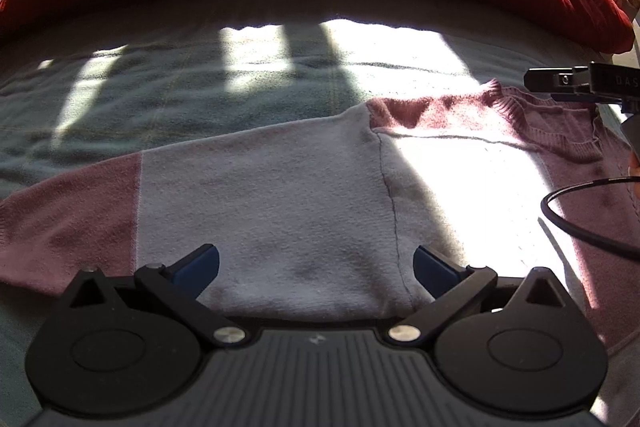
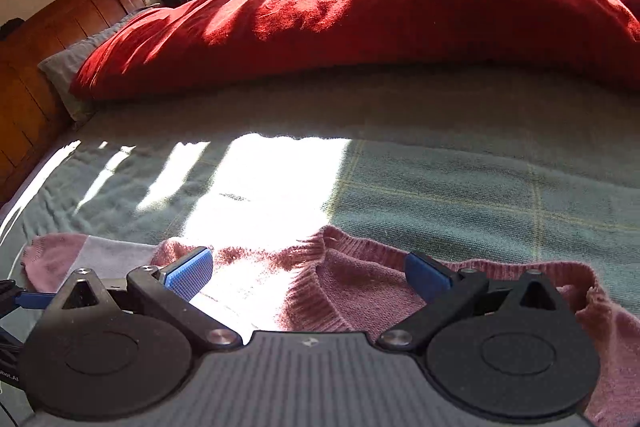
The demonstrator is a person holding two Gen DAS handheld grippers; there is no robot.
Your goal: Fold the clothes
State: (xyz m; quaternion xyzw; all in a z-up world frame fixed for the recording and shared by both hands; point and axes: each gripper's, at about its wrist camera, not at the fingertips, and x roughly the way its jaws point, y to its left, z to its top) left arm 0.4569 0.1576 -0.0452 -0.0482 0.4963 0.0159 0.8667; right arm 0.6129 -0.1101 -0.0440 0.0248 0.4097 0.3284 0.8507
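Note:
A pink and white knit sweater (image 1: 280,187) lies flat on the bed. Its sleeve stretches to the left and ends in a pink cuff (image 1: 68,215); its ribbed pink collar (image 1: 560,131) sits at the right. My left gripper (image 1: 316,263) is open just above the white upper sleeve, beside the shoulder seam, holding nothing. In the right wrist view my right gripper (image 2: 308,277) is open over the sweater's (image 2: 360,291) collar (image 2: 316,267), with nothing between its fingers. The right gripper's black finger (image 1: 560,81) shows at the right edge of the left wrist view.
A green-grey blanket (image 2: 440,187) covers the bed. A thick red duvet (image 2: 360,11) lies bunched across the far side. A wooden headboard (image 2: 36,67) and a grey pillow (image 2: 60,67) are at the left. A black cable (image 1: 576,231) loops over the sweater's right part.

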